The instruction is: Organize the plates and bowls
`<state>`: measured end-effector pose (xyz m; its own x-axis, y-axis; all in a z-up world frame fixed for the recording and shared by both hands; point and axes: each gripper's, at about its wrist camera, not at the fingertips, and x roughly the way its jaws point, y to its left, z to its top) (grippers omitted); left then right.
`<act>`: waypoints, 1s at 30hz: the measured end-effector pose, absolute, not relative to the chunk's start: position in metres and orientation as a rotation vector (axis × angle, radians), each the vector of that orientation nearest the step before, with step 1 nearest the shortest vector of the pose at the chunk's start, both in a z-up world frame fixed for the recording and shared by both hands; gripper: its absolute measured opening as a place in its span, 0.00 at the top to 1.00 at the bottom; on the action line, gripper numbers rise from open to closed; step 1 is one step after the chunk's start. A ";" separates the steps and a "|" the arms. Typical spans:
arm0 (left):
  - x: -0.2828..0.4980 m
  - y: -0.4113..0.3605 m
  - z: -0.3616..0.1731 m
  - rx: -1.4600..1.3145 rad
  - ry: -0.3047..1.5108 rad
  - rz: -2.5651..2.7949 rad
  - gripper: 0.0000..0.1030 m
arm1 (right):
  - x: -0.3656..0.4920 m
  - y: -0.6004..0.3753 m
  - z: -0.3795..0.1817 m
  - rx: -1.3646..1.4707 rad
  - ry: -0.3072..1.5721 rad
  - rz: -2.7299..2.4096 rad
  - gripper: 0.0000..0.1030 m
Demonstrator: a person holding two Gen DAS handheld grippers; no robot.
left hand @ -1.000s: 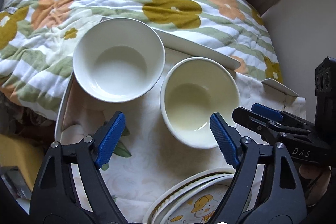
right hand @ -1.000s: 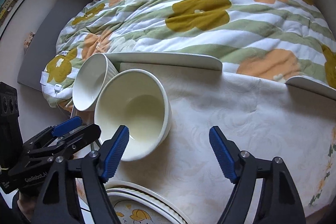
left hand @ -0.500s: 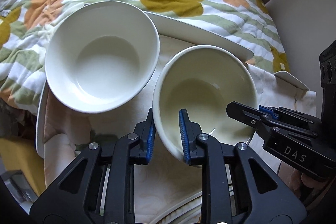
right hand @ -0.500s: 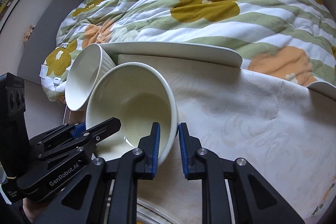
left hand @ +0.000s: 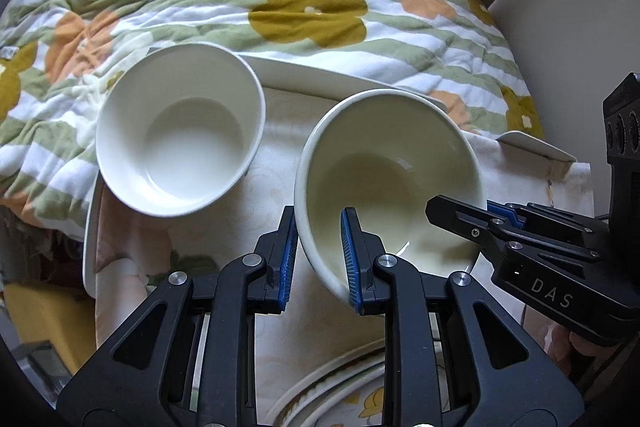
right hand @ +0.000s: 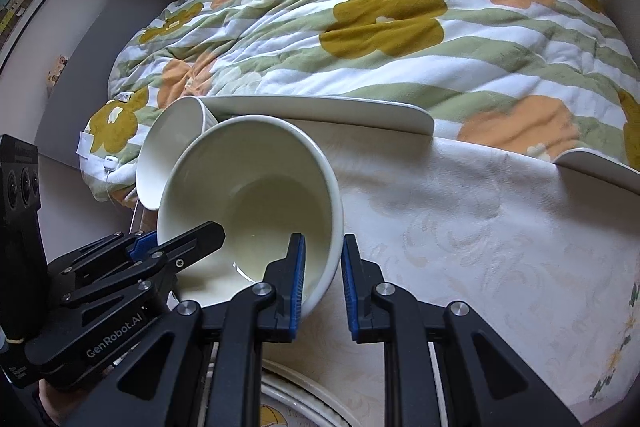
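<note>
- Floral quilt (left hand: pixel 248 3) in green, orange and mustard fills the upper frame behind a table (left hand: pixel 276 131) under a pale patterned cloth.
- Cream bowl (left hand: pixel 384 163) sits tilted at centre right of the left wrist view, gripped on opposite sides of its rim.
- Left gripper (left hand: pixel 319 251) is clamped narrow on the near-left rim; right gripper (right hand: pixel 322 279) pinches the opposite wall.
- White bowl (left hand: pixel 180 131) stands at centre left, apart from the cream one.
- Stacked plates (left hand: pixel 344 387) with a cartoon print peek in at the bottom edge.
</note>
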<state>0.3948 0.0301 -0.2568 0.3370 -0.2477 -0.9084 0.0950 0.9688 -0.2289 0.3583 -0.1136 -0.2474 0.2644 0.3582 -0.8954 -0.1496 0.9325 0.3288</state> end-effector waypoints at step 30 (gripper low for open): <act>0.218 -0.253 -0.187 0.013 1.181 -0.459 0.81 | 0.158 -0.366 -0.165 0.230 1.133 0.166 0.84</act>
